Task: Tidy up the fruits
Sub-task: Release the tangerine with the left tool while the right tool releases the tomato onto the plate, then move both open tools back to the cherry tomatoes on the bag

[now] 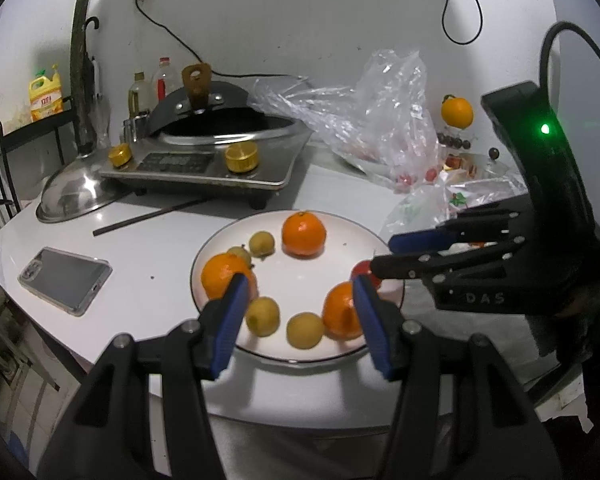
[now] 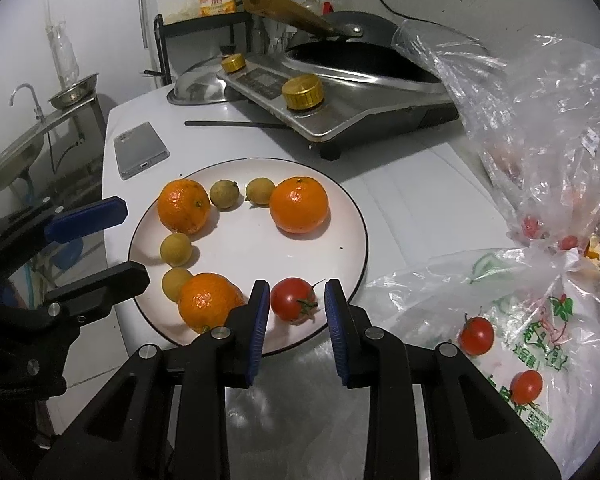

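Right gripper [image 2: 297, 294] is seen spread apart over the near rim of the plate [image 2: 352, 208], nothing clamped. A cherry tomato [image 2: 293, 299] sits on the plate between the two blue pads [image 2: 260, 316], with a gap visible on both sides; contact with either pad cannot be confirmed. Just left of the left pad an orange [image 2: 208, 306] is found, touching or nearly touching a small yellow-green fruit [image 2: 175, 283]. Further along the plate edge another small fruit [image 2: 176, 249], a second orange [image 2: 183, 206], two more small fruits [image 2: 224, 194] [image 2: 260, 190] and a third orange [image 2: 299, 205] are laid out in an arc.

Left gripper [image 1: 298, 292] is held released above the near side of the same plate [image 1: 340, 236], jaws wide, nothing gripped. Two small fruits [image 1: 263, 315] [image 1: 305, 330] are framed between its pads; one orange [image 1: 342, 314] is partly hidden by the right pad, another [image 1: 222, 278] by the left pad. The right gripper is seen from this view at the plate's right rim.

Off the plate, two tomatoes [image 2: 476, 335] [image 2: 526, 386] lie on a printed plastic bag [image 2: 548, 320] to the right. A phone [image 2: 141, 149], a chopstick [image 2: 236, 123] and a cooker [image 2: 340, 96] are noted beyond.
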The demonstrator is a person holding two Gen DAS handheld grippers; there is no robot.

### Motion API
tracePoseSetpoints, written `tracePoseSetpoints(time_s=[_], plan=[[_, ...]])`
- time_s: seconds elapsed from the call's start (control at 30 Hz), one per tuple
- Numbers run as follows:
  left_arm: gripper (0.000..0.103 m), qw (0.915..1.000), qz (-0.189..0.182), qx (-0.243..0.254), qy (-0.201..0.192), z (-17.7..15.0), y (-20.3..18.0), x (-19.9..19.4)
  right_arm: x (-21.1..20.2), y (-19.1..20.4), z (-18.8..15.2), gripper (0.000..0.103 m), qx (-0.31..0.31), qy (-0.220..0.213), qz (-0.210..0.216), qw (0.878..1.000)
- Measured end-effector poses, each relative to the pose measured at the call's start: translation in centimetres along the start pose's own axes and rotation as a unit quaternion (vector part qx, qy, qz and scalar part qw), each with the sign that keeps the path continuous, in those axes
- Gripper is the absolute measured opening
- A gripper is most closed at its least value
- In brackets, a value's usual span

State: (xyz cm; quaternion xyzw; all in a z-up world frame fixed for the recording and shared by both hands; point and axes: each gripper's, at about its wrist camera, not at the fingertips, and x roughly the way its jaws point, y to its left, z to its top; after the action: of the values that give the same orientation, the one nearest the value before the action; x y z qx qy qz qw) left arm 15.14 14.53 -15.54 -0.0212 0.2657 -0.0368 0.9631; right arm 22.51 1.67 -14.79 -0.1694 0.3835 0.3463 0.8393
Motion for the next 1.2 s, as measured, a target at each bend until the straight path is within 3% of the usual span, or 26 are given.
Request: tracePoseSetpoints(time_s=[0.3,1.2], plan=[[0.056,0.9998,-0.001,0.017,0.004,0.4,-2.8,0.0,-2.4,-1.0,-0.9,0.031,0.007,-0.020,0.000,1.000],[0.056,0.9965,-0.032,0.075,0.018,2.3,-11.8,1.7,-8.0,-8.8,-6.1,0.031,0.066,-0.052,-0.028,0.996]])
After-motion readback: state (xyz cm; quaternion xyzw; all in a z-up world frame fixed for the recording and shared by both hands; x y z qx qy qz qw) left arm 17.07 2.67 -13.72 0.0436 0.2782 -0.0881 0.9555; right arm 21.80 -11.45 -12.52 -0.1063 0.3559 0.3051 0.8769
